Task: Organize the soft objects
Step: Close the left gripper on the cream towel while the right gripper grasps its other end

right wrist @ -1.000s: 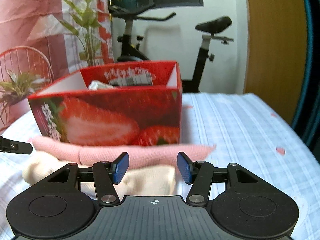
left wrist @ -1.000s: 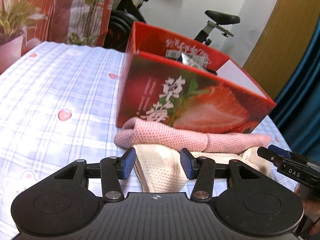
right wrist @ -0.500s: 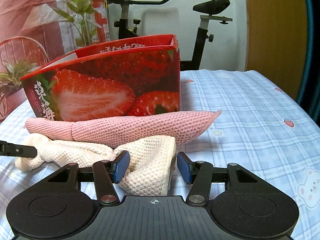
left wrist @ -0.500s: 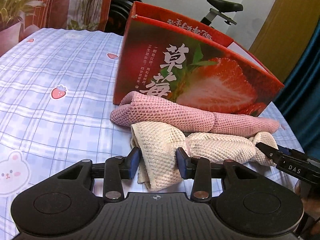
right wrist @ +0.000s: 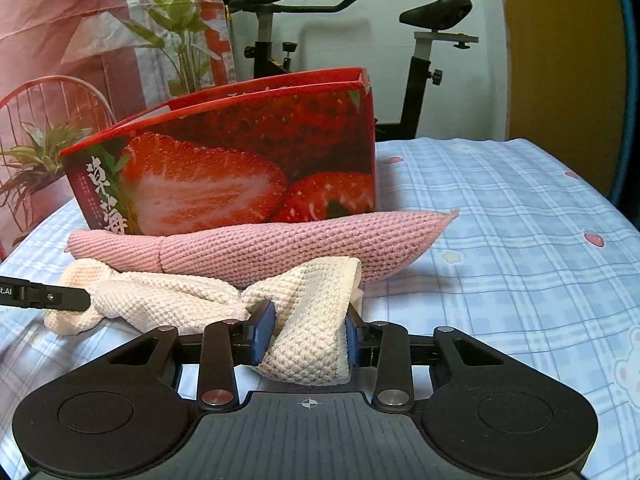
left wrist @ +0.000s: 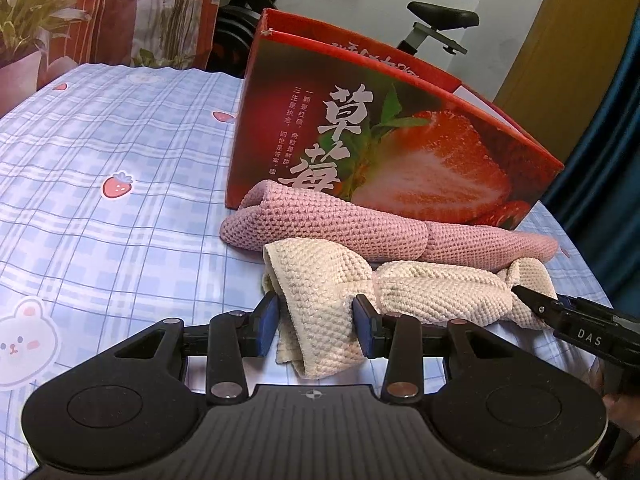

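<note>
A twisted cream knit cloth (left wrist: 432, 292) lies on the bed in front of a rolled pink knit cloth (left wrist: 340, 224). Behind both stands a red strawberry box (left wrist: 400, 140). My left gripper (left wrist: 316, 320) is shut on the cream cloth's left end, its pads pressing the fabric. In the right wrist view my right gripper (right wrist: 308, 332) is closing its jaws on the other end of the cream cloth (right wrist: 168, 292), pads touching it. The pink cloth (right wrist: 280, 248) lies against the box (right wrist: 224, 160). Each view shows one black finger of the other gripper at the cloth's far end.
The blue plaid bedsheet (left wrist: 100, 152) with strawberry and bear prints spreads left of the box and, in the right wrist view, to the right (right wrist: 520, 240). An exercise bike (right wrist: 424, 52), potted plants (right wrist: 40, 156) and a red curtain stand beyond the bed.
Both grippers have sunk toward the cream cloth. The left jaws closed on its left end first; the right jaws stayed wide until just now, then narrowed onto the right end.
</note>
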